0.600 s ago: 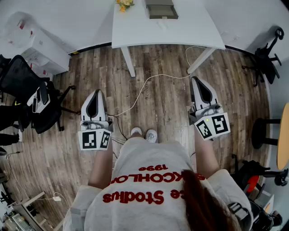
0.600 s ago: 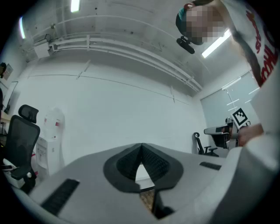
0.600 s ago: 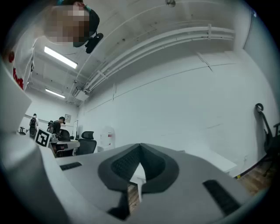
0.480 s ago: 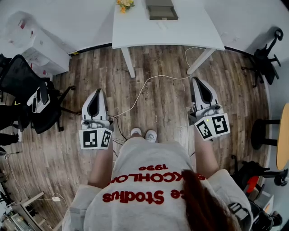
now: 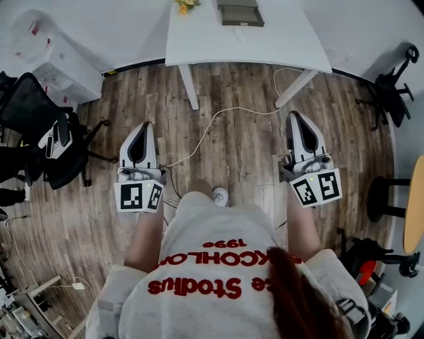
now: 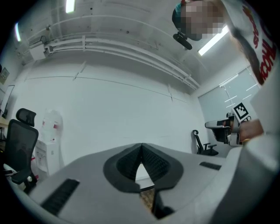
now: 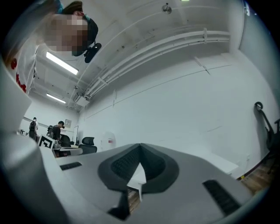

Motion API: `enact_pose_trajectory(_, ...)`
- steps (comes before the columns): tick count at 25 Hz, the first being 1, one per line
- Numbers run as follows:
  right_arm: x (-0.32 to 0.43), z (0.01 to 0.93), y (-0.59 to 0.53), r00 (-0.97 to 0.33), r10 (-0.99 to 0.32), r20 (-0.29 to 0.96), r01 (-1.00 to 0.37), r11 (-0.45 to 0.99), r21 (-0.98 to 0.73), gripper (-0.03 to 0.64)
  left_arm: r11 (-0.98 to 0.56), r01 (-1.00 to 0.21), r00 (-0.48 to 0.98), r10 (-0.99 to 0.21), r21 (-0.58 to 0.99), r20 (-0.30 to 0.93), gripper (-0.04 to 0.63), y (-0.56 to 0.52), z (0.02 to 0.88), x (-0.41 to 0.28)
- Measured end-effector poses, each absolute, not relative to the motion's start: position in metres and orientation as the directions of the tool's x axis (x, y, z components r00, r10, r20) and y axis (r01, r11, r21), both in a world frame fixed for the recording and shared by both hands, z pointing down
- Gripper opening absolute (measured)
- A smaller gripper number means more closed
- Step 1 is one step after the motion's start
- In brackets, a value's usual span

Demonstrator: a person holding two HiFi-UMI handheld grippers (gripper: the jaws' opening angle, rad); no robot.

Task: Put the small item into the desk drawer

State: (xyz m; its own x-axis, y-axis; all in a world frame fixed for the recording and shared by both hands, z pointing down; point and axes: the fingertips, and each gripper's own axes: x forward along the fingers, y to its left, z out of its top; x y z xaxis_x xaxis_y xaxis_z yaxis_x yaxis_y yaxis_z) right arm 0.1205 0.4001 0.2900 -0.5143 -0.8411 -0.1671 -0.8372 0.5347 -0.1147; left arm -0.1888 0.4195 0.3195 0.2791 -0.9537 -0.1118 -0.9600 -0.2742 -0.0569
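Observation:
A white desk (image 5: pixel 265 43) stands ahead against the wall, across the wooden floor. On its far edge sits a grey drawer unit (image 5: pixel 240 13), beside some yellow flowers (image 5: pixel 185 5). I cannot make out the small item from here. My left gripper (image 5: pixel 142 126) and right gripper (image 5: pixel 295 115) are held at waist height, well short of the desk and pointing toward it. In the left gripper view the left gripper (image 6: pixel 141 147) has its jaws meeting at the tips with nothing between them. The right gripper (image 7: pixel 140 147) looks the same in the right gripper view.
A white cable (image 5: pixel 215 124) runs across the floor from the desk toward my feet. A black office chair (image 5: pixel 36 122) and a white cabinet (image 5: pixel 63 66) stand at the left. Another black chair (image 5: pixel 391 89), a stool (image 5: pixel 392 192) and a round wooden tabletop (image 5: pixel 417 202) are at the right.
Both grippers have shifted slightly forward toward the desk. The person has taken a step, and only one shoe shows now. Both grippers stay shut.

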Motion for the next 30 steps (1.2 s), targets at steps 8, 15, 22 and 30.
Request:
enact_pose_trajectory(8, 0.119, 0.301, 0.375, -0.526, -0.840, -0.135, -0.830, 0.542, -0.135, 0.003, -0.270, -0.962, 0.273, -0.957, -0.039, -0.100, 0.008, 0.395, 0.325, -0.187)
enact_pose_trajectory(15, 0.118, 0.300, 0.334, -0.524, -0.842, -0.132, -0.832, 0.539, -0.135, 0.003, -0.286, -0.958, 0.287, -0.950, -0.032, -0.122, 0.008, 0.341, 0.322, -0.187)
enact_pose_trajectory(22, 0.115, 0.293, 0.273, -0.504, -0.853, -0.134, -0.842, 0.520, -0.145, 0.003, -0.315, -0.948, 0.317, -0.938, -0.033, -0.143, 0.008, 0.269, 0.310, -0.185)
enact_pose_trajectory(30, 0.099, 0.287, 0.211, -0.507, -0.852, -0.128, -0.844, 0.521, -0.128, 0.003, -0.346, -0.938, 0.345, -0.926, -0.023, -0.152, 0.008, 0.199, 0.311, -0.192)
